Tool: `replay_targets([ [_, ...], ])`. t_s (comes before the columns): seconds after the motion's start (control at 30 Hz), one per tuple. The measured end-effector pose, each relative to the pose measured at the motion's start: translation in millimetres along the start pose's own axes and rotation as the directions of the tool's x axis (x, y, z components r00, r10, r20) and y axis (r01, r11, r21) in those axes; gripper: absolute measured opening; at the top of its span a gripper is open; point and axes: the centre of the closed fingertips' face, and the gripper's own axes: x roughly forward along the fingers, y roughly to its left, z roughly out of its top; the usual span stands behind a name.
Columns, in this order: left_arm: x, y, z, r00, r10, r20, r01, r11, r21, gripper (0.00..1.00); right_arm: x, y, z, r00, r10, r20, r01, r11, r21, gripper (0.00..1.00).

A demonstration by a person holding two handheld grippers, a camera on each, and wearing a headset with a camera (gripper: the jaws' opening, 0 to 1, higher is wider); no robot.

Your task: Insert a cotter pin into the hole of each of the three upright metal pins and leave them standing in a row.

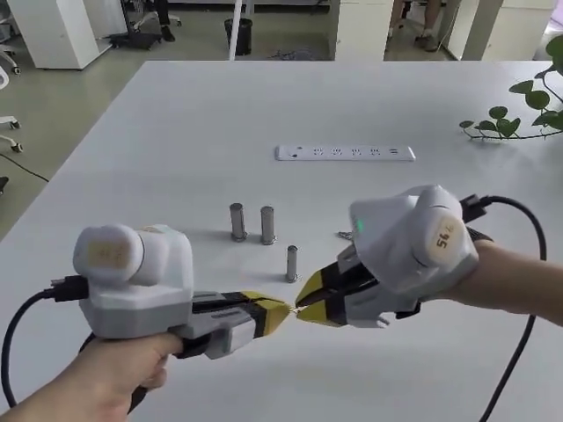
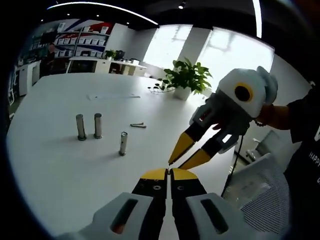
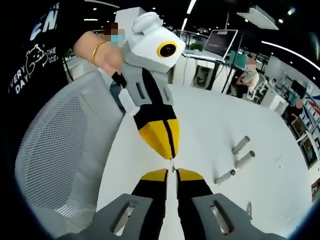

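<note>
— What is seen on the far side of the tabletop (image 1: 158, 123)?
— A white power strip (image 1: 345, 153) is laid flat there, and a leafy plant (image 1: 519, 114) is seen at the right edge.
— And beyond?
— A dark bin (image 1: 237, 35) is seen on the floor (image 1: 53, 97), and a mesh chair (image 3: 65, 145) beside the tabletop

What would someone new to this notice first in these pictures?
The two yellow-tipped grippers meet over the near part of the white table. The left gripper, shut on a thin cotter pin, is almost nose to nose with the right gripper. Just behind them, three metal pins stand upright, two side by side and one nearer.
</note>
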Motion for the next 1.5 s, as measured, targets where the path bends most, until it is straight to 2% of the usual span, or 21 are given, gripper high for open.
replay_targets([
  [0.07, -0.4, 1.5, -3.6, 0.9998, 0.007, -0.019, -0.007, 0.999, 0.044, 0.00, -1.6, -1.6, -0.2, 0.9999, -0.003, 0.017, 0.002, 0.999, 0.043, 0.02],
  [0.2, -0.3, -0.8, -3.8, 0.9998, -0.015, -0.011, 0.016, 0.997, 0.082, 0.00, -4.3, -0.6, -0.5, 0.9988, 0.008, 0.049, -0.013, 0.993, 0.119, 0.05],
  [0.27, -0.4, -2.6, -4.1, 0.9997, -0.023, -0.010, 0.024, 0.993, 0.113, 0.00, -6.1, -0.9, -1.9, 0.9979, 0.013, 0.064, -0.024, 0.985, 0.169, 0.05],
  [0.33, -0.4, -4.4, -4.2, 0.9994, -0.034, -0.011, 0.035, 0.992, 0.119, 0.00, -8.6, 0.4, -2.4, 0.9960, 0.029, 0.085, -0.046, 0.977, 0.208, 0.06],
  [0.37, -0.7, -6.3, -3.9, 0.9989, -0.045, -0.010, 0.046, 0.990, 0.130, 0.00, -10.0, 1.9, -1.5, 0.9938, 0.039, 0.104, -0.064, 0.969, 0.240, 0.06],
  [0.6, -2.7, -20.3, 0.6, 0.9927, -0.119, 0.016, 0.114, 0.976, 0.185, 0.00, -16.4, 9.7, -4.6, 0.9858, 0.082, 0.146, -0.123, 0.946, 0.299, 0.07],
  [0.7, -3.0, -26.5, -0.4, 0.9892, -0.147, 0.008, 0.141, 0.966, 0.218, 0.00, -17.1, 16.1, -3.0, 0.9825, 0.105, 0.154, -0.147, 0.945, 0.291, 0.07],
  [0.97, -2.4, -37.6, -4.8, 0.9802, -0.198, -0.004, 0.193, 0.950, 0.247, 0.00, -18.6, 34.1, 2.2, 0.9707, 0.179, 0.160, -0.214, 0.947, 0.239, 0.05],
  [1.1, -3.5, -40.0, -5.1, 0.9773, -0.212, 0.001, 0.204, 0.945, 0.255, 0.00, -16.7, 36.5, -0.6, 0.9699, 0.194, 0.148, -0.223, 0.949, 0.223, 0.03],
  [1.2, -6.0, -45.7, -3.6, 0.9706, -0.240, 0.013, 0.229, 0.939, 0.255, 0.00, -16.1, 37.2, -1.9, 0.9683, 0.202, 0.146, -0.231, 0.948, 0.219, 0.03],
  [1.4, -7.4, -48.1, -5.3, 0.9669, -0.255, 0.014, 0.243, 0.937, 0.251, 0.00, -16.5, 40.2, 0.7, 0.9637, 0.219, 0.152, -0.248, 0.948, 0.202, 0.00],
  [1.5, -7.6, -48.2, -6.3, 0.9660, -0.258, 0.017, 0.247, 0.940, 0.235, 0.00, -16.3, 41.7, 0.6, 0.9628, 0.225, 0.149, -0.251, 0.949, 0.189, 0.00],
])
